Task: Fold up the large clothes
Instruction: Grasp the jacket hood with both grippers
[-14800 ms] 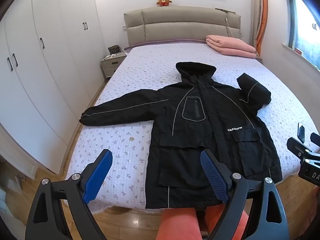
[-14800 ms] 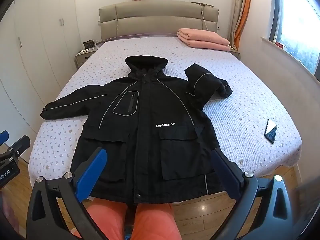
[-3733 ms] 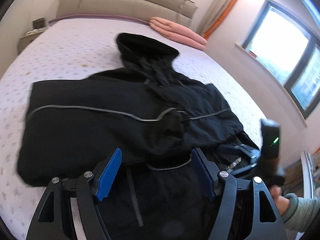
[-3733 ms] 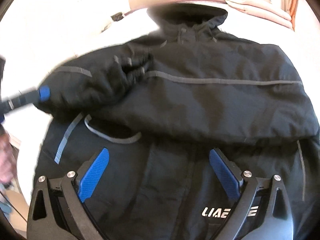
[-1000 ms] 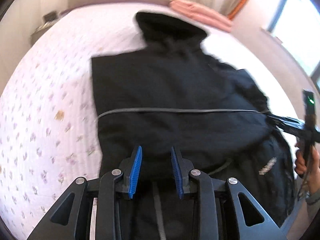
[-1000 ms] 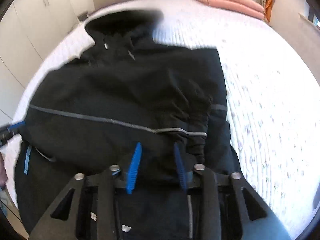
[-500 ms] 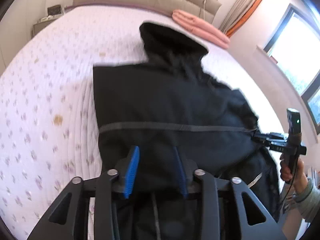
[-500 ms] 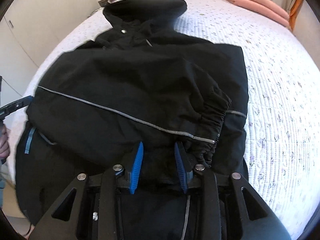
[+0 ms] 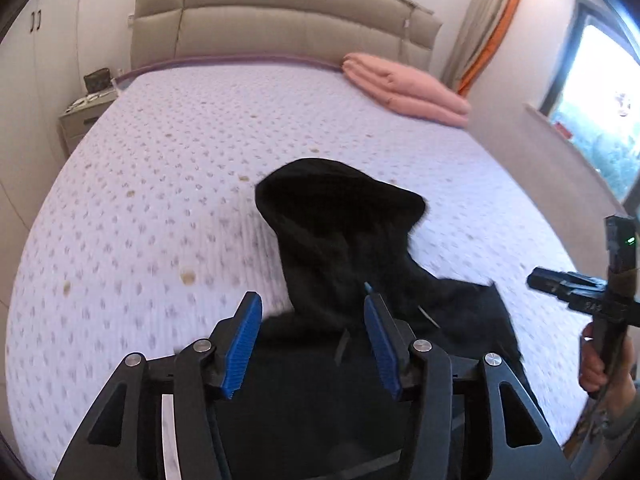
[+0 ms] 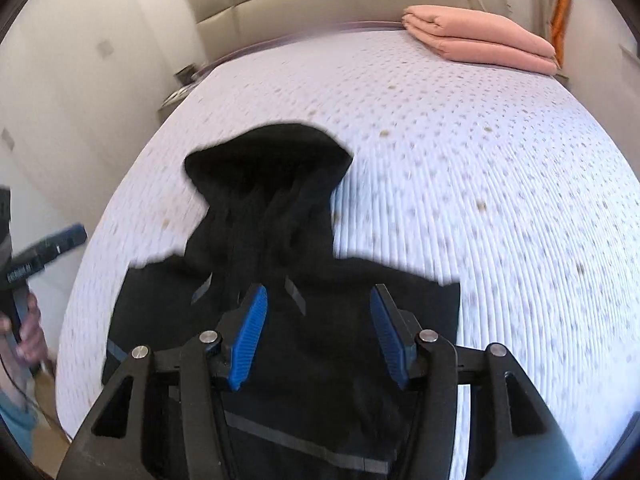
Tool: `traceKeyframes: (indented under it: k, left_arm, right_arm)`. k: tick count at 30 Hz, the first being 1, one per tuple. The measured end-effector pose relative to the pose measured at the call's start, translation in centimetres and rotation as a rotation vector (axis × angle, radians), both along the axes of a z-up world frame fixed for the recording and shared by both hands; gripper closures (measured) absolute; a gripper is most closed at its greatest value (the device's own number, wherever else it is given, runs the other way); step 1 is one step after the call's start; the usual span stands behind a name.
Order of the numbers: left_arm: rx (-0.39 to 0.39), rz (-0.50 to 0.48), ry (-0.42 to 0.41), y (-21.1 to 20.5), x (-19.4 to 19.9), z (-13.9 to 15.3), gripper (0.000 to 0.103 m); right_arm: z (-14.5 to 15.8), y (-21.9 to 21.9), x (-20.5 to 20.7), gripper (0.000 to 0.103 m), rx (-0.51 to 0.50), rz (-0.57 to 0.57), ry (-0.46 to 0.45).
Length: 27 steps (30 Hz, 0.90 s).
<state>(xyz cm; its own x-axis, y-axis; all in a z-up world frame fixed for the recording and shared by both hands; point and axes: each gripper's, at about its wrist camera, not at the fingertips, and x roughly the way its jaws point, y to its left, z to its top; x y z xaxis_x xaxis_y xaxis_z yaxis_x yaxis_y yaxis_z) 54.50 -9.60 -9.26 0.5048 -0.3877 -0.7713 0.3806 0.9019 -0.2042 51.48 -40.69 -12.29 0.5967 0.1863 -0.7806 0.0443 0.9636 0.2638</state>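
Holding both grippers over the near end of the bed (image 9: 120, 208), we see the black hooded jacket (image 10: 280, 320) lying w/ its hood (image 9: 340, 208) pointing toward the beige headboard (image 9: 280, 20). Left gripper (image 9: 312, 340) has its blue pads (image 9: 242, 344) spread apart, nothing between them, jacket fabric just below and ahead. Right gripper (image 10: 320, 340) is likewise parted and empty, hovering over the jacket's upper body, grey trim strips showing on the fabric. In the left wrist view the right gripper sits at the far right edge, in a hand (image 9: 600, 364). A folded pink blanket (image 9: 404, 88) rests by the headboard, well apart from the jacket. A nightstand (image 9: 84, 116) stands beside the bed.
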Motion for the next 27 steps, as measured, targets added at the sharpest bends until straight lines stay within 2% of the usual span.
traceKeyframes:
  k: [4, 8, 14, 16, 17, 18, 19, 20, 22, 23, 25, 26, 27]
  left_arm:
    - [0.044, 0.010, 0.068, -1.9, 6.5, -1.9, 0.048]
    - [0.074, 0.013, 0.118, -3.8, 12.2, -5.0, 0.048]
    - [0.071, 0.018, 0.173, -4.8, 17.3, -9.5, 0.048]
    - [0.073, 0.021, 0.183, -5.2, 18.5, -10.6, 0.048]
    - [0.079, 0.024, 0.193, -5.6, 19.3, -11.4, 0.053]
    - [0.086, 0.031, 0.197, -5.7, 19.8, -12.0, 0.087]
    - [0.099, 0.048, 0.206, -5.6, 20.2, -12.6, 0.093]
    - [0.082, 0.062, 0.209, -5.0, 20.4, -12.7, 0.093]
    - [-0.055, 0.076, 0.175, -3.0, 19.5, -11.7, 0.093]
    - [-0.104, 0.079, 0.158, -1.8, 18.8, -11.3, 0.093]
    - [-0.184, 0.074, 0.165, -0.3, 17.9, -11.5, 0.092]
    - [-0.198, 0.073, 0.191, 0.3, 17.6, -12.7, 0.092]
    - [-0.177, 0.076, 0.216, 0.3, 17.6, -14.0, 0.091]
  right_arm:
    - [-1.0, -1.5, 6.9, 0.046, 0.054, -0.057, 0.032]
    - [-4.0, -2.5, 14.1, 0.046, 0.086, -0.081, 0.109]
    - [-8.7, -2.6, 21.3, 0.046, 0.087, -0.066, 0.170]
    - [-10.0, -2.5, 22.5, 0.046, 0.085, -0.065, 0.179]
    - [-10.6, -2.4, 23.3, 0.049, 0.087, -0.067, 0.185]
    - [-11.0, -2.3, 23.8, 0.079, 0.092, -0.066, 0.185]
    - [-11.3, -2.2, 24.3, 0.090, 0.099, -0.058, 0.178]
    - [-11.3, -2.0, 24.5, 0.093, 0.074, -0.055, 0.167]
    - [-10.2, -2.5, 23.6, 0.095, 0.101, -0.062, 0.106]
    - [-9.6, -3.1, 22.6, 0.096, 0.135, -0.064, 0.070]
    - [-9.6, -3.8, 21.0, 0.096, 0.120, -0.059, 0.045]
    - [-10.3, -3.9, 20.8, 0.096, 0.118, -0.049, 0.057]
    - [-11.2, -3.9, 20.7, 0.096, 0.120, -0.041, 0.077]
